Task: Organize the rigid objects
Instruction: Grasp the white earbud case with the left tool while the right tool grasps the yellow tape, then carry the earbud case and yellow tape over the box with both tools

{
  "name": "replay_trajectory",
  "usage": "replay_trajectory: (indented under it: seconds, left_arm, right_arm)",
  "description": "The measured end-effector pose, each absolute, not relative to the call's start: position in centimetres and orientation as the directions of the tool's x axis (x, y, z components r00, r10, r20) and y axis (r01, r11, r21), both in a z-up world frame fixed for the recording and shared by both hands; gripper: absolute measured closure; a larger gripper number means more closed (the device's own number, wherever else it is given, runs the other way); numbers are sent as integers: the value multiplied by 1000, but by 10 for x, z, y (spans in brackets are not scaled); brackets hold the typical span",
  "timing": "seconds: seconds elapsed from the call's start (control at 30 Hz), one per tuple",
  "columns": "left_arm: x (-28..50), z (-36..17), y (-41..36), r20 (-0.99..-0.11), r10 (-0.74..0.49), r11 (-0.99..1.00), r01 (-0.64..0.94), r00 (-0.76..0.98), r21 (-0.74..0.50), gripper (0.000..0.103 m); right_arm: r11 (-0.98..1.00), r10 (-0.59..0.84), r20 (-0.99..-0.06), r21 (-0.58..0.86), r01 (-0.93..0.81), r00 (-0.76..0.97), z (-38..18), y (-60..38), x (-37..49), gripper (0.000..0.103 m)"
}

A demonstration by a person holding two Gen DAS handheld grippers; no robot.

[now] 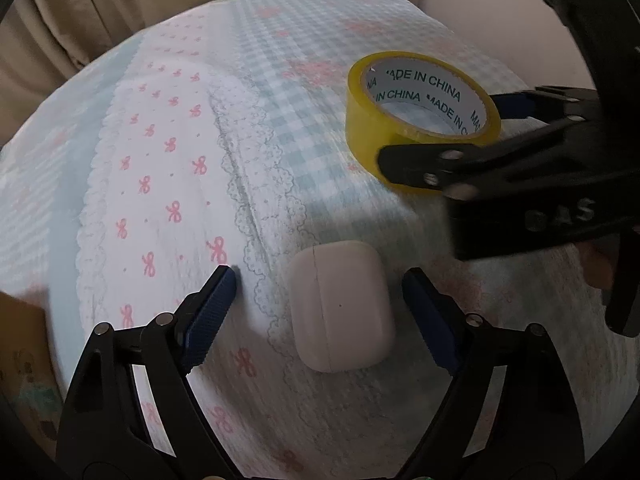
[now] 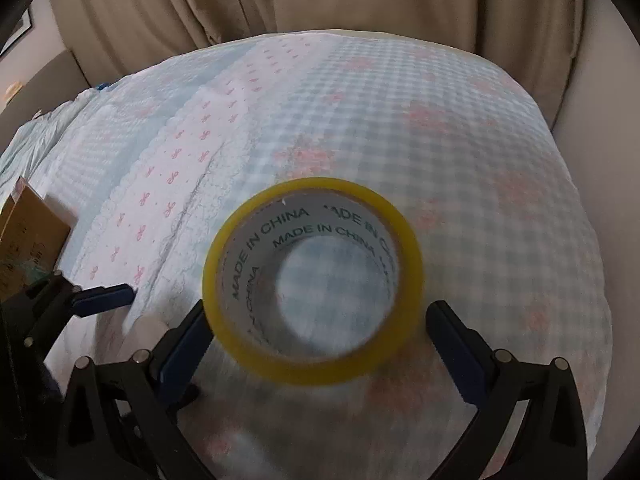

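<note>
Bed-like surface under a patterned cloth [image 1: 168, 128] (gingham, pink bows, lace print), soft and slightly rumpled, which likely explains why both items lie flat rather than on edge. Beige curtain [image 2: 320, 0] hangs behind at 12 o'clock. A brown cardboard box [image 2: 28, 236] sits at 9 o'clock in the right wrist view; its printing is too blurred to read. Yellow tape roll [image 2: 314, 280] lies flat, core hole up, between the spread fingers of the right gripper [image 2: 316, 332]: the left pad looks touching or just beside the roll, the right pad stands apart, so nothing is clamped yet. Core reads "MADE IN CHINA", repeated. In the left wrist view the roll sits at 2 o'clock. White earbud case [image 1: 340, 306] lies flat, lid seam visible, no readable marking, between the wide-open fingers of the left gripper [image 1: 320, 304], neither pad touching. Judgement: both tools are straddling to pick. Right gripper body shows partial lettering, unreadable.
</note>
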State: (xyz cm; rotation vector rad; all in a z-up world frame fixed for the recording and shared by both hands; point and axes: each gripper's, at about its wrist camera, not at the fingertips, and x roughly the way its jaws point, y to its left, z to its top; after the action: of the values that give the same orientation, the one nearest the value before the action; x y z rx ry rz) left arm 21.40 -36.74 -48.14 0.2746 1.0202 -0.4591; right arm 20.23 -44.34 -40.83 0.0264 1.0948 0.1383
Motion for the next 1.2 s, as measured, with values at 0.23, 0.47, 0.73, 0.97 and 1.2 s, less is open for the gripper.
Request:
replay_trajectory:
  seconds: [0.23, 0.47, 0.73, 0.97, 1.2]
  left_arm:
    - [198, -478, -374, -860, -247, 848, 528, 446, 31, 50]
    - [199, -473, -373, -866, -272, 836, 548, 420, 3, 61]
    - [206, -463, -362, -861, -274, 848, 529, 429, -7, 62]
    - [211, -425, -340, -836, -279, 872, 490, 473, -14, 62]
    - [209, -351, -308, -788, -295, 895, 445, 540, -30, 62]
  right_arm:
    - [991, 128, -861, 86, -107, 492, -413, -440, 216, 0]
    - [992, 118, -858, 78, -101, 499, -412, -436, 219, 5]
    - [992, 123, -862, 110, -57, 492, -404, -439, 220, 5]
    - [992, 108, -842, 122, -7, 528, -364, -440, 213, 5]
    - [994, 87, -810, 112, 7, 580, -284, -426, 200, 5]
